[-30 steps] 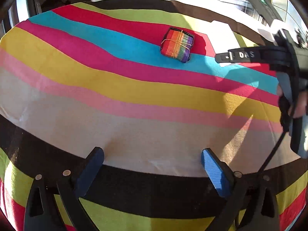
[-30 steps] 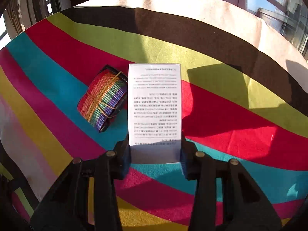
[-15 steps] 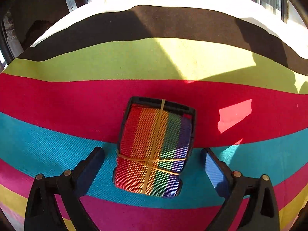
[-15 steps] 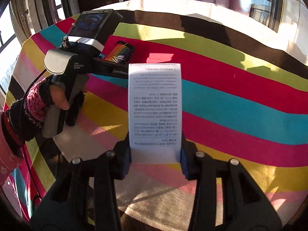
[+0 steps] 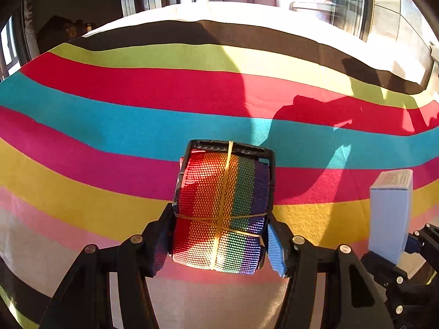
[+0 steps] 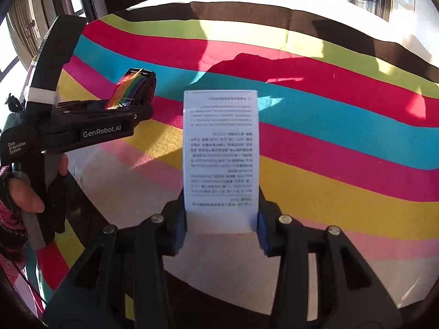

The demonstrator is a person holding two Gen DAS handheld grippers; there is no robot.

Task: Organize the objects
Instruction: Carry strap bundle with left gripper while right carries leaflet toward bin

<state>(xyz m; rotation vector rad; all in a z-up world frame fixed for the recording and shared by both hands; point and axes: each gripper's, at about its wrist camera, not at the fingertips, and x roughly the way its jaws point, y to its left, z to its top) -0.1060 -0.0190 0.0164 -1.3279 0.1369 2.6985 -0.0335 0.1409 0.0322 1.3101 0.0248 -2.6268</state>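
A folded rainbow webbing strap (image 5: 219, 208), bound with a yellow rubber band and carrying a black buckle, sits between my left gripper's (image 5: 219, 249) fingers. The jaws are closing and both pads press its sides. In the right wrist view the strap (image 6: 131, 87) sticks out of the left gripper (image 6: 129, 104), raised above the striped tablecloth (image 5: 109, 126). My right gripper (image 6: 221, 219) is shut on a white box (image 6: 221, 159) with printed text, held upright over the cloth. That box (image 5: 389, 213) also shows at the right edge of the left wrist view.
A person's hand in a knitted fingerless glove (image 6: 27, 194) holds the left gripper's handle. Beyond the cloth's far edge are window frames (image 5: 365, 5) and dark furniture (image 5: 68, 30). Strong sunlight throws shadows across the stripes.
The left gripper came down over the strap, closed on it and carried it from the red and cyan stripes toward the nearer yellow and pink ones. The right gripper drew back with the box.
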